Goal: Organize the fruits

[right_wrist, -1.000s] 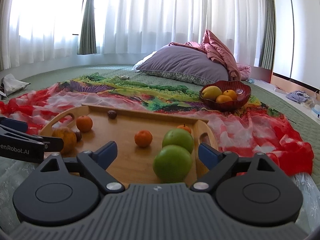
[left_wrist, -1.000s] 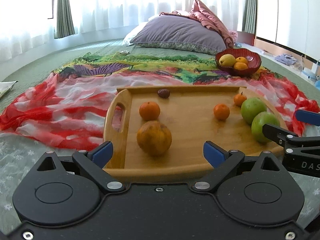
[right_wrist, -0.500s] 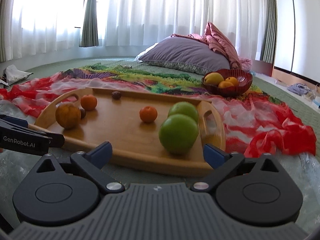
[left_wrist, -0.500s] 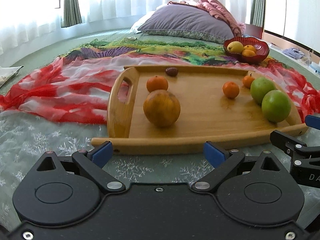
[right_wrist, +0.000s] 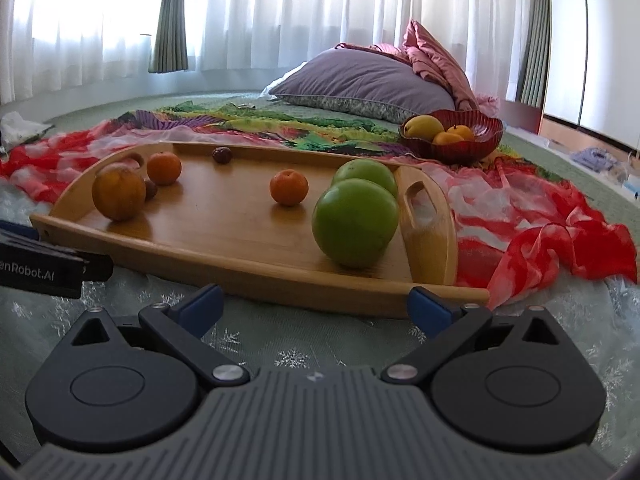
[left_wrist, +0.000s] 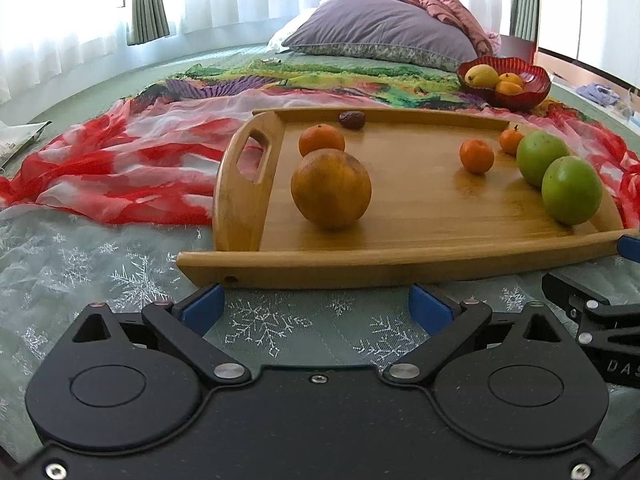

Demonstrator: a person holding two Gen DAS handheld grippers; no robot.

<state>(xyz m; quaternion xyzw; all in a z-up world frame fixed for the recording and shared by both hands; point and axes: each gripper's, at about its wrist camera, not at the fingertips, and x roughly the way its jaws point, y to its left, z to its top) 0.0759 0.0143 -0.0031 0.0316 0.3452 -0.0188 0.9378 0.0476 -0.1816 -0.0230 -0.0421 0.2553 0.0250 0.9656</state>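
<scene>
— What's around you?
— A curtained room, a pale green snowflake-patterned cloth (left_wrist: 264, 328) under me.
— The fruit?
— On the rectangular bamboo tray (left_wrist: 400, 264) at twelve o'clock; more in the red glass bowl (right_wrist: 476, 145) at one.
— Your tongs?
— My left gripper (left_wrist: 316, 306) and right gripper (right_wrist: 316, 306) both gape apart, empty.

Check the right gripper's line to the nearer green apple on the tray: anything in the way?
Only the wooden tray's low front rim lies between the right gripper and the nearer green apple. The jaws stand open and empty just short of that rim. No other fruit sits on that line; the second green apple is behind it.
</scene>
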